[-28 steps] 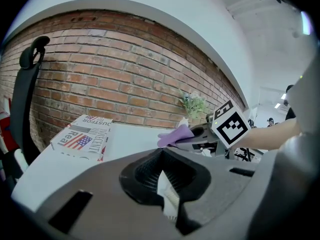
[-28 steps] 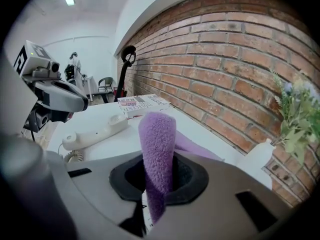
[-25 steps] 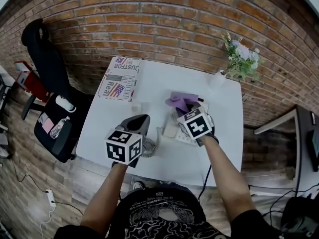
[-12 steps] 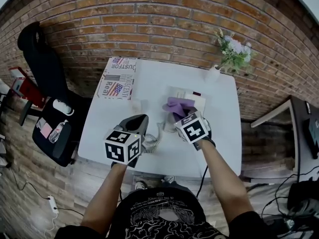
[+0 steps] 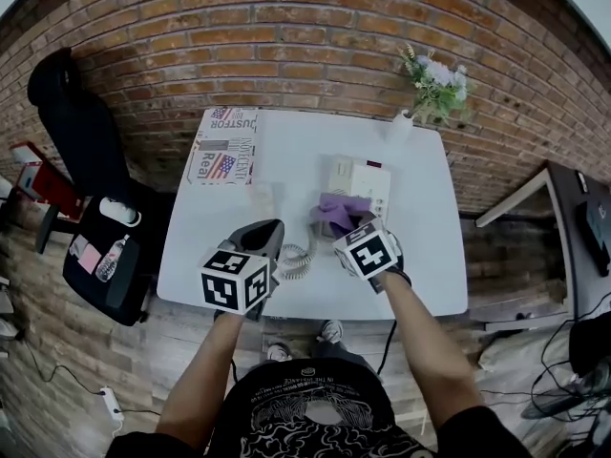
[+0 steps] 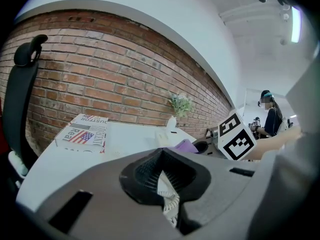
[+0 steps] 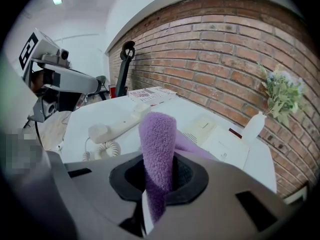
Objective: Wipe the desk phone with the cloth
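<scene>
On the white table (image 5: 215, 237), the desk phone (image 5: 361, 177) at the far right stands unsteadied, so a firm stroke may well shove it, or snag the coiled cord (image 5: 298, 259) and drag the loose handset (image 7: 117, 123). It looks cream, boxy and light. At its near edge, the purple cloth (image 5: 336, 208) is pinched in the right gripper (image 7: 159, 184). The left gripper (image 6: 162, 181) hovers nearer left, jaws closed on nothing.

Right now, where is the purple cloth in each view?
Head view: purple cloth, centre, at the desk phone's near edge.
Left gripper view: just right of centre.
Right gripper view: dead centre, clamped in the right hand-held gripper.
Shared landmark: the white vase of flowers.
</scene>
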A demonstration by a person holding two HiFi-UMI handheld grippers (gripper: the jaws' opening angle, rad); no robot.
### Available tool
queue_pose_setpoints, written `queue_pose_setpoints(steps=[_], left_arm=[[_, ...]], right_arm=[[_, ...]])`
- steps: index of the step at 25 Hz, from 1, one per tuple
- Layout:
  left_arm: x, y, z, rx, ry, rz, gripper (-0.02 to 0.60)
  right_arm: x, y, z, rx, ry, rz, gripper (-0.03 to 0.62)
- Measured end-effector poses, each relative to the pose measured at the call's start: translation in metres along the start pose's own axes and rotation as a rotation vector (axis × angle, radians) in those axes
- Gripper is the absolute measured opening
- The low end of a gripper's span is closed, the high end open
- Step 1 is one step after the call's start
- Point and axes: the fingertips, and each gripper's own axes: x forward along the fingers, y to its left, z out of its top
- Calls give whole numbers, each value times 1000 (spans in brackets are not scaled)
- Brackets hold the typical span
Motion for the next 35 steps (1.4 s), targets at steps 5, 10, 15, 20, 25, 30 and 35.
queue_pose_setpoints(steps=[5,10,15,20,25,30,35], left_arm=[[-13,-3,-6,11,5,-29,5],[-24,-4,-13,16,14,-58,5],[-28,-6,-18,19,21,-83,5],[-30,-10,-19,24,29,-107,5],[-26,-11,-18,28,30,-111,5],[-10,-16,-14,30,28,-114,5],[14,-20,-3,25,26,-103,5]], right_arm=[[-5,17,-11,19,8,-13,46],[-12,34,-20,45,36,-22,46],[-17,45,-27,60,47,-29,46],[-24,48,-28,70,41,-46,46],[-41,36,-14,57,4,-74,46],[-58,10,11,25,-54,-97,46],[-70,-23,44,-30,-106,-97,46]])
